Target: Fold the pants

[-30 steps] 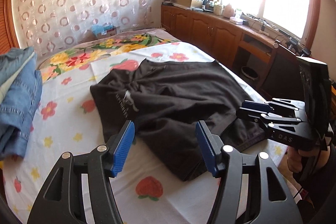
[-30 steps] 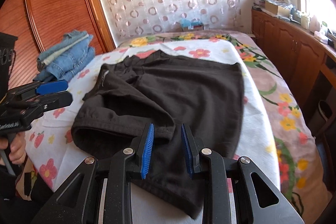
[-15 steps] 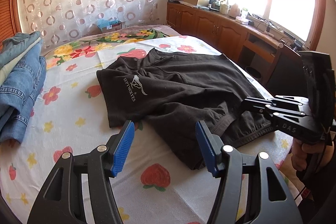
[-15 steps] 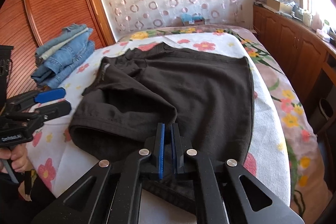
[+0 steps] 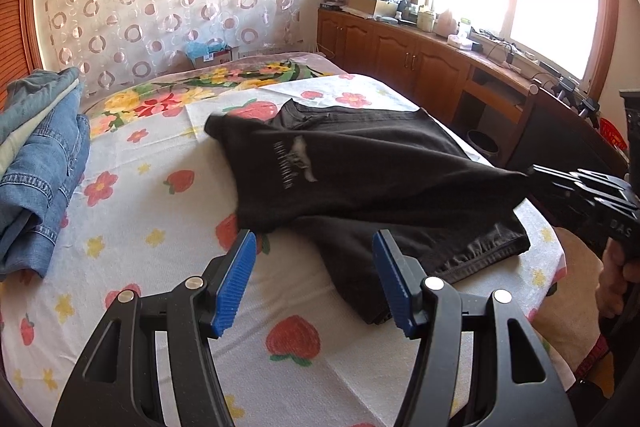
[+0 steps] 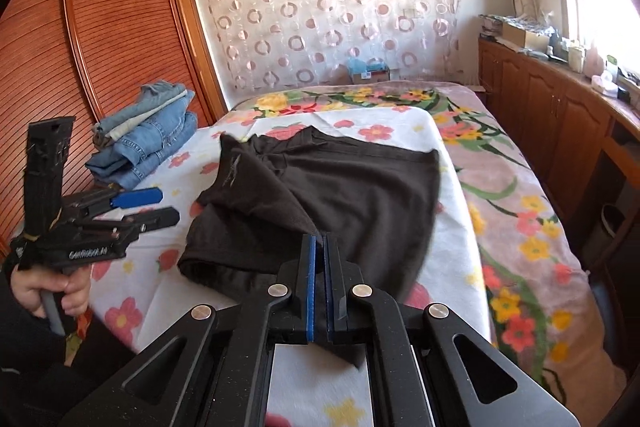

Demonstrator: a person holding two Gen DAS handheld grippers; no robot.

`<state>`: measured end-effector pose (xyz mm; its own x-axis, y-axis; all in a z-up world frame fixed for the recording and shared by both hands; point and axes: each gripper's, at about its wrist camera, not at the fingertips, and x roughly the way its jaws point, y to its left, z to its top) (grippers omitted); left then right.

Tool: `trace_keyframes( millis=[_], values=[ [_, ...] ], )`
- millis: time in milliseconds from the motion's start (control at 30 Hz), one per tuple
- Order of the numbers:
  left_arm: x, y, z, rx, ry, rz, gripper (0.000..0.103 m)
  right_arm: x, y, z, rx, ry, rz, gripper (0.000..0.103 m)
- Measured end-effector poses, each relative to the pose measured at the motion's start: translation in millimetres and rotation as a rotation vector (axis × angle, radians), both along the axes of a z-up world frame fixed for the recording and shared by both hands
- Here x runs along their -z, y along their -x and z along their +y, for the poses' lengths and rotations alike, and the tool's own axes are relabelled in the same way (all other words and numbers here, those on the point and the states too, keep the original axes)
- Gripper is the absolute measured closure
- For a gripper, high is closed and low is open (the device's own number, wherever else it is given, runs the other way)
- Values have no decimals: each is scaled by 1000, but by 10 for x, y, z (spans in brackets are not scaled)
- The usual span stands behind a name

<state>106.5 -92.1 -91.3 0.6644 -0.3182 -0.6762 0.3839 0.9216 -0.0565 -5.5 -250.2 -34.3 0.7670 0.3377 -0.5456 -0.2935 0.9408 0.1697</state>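
Note:
Black pants (image 5: 360,179) with a small white logo lie on the flowered bed sheet (image 5: 132,227); they also show in the right wrist view (image 6: 360,195). My right gripper (image 6: 319,251) is shut on a fold of the pants and holds it lifted and stretched above the bed; it shows at the right of the left wrist view (image 5: 536,173). My left gripper (image 5: 314,267) is open and empty, just above the sheet at the pants' near left edge. It shows at the left of the right wrist view (image 6: 158,205).
A stack of folded blue jeans (image 5: 36,163) sits at the bed's left side, by the wooden wardrobe (image 6: 80,67). Wooden cabinets (image 5: 420,67) with clutter run under the window on the right. A small bin (image 5: 484,147) stands beside the bed.
My right gripper has shut on the pants fabric and lifted it, pulling the cloth taut toward me. My left gripper stays open and has drawn back a little.

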Motion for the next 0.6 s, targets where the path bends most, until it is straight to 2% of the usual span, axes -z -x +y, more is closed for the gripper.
trace_keyframes(
  millis=[200, 367, 600],
  values=[
    [3, -6, -50, 10, -3, 3, 41, 67, 174, -103, 32, 18, 45, 100],
    [13, -7, -72, 16, -8, 4, 41, 257, 163, -164, 53, 10, 127, 100],
    [17, -18, -77, 9, -12, 6, 41, 211, 136, -141, 53, 9, 145, 100]
  ],
)
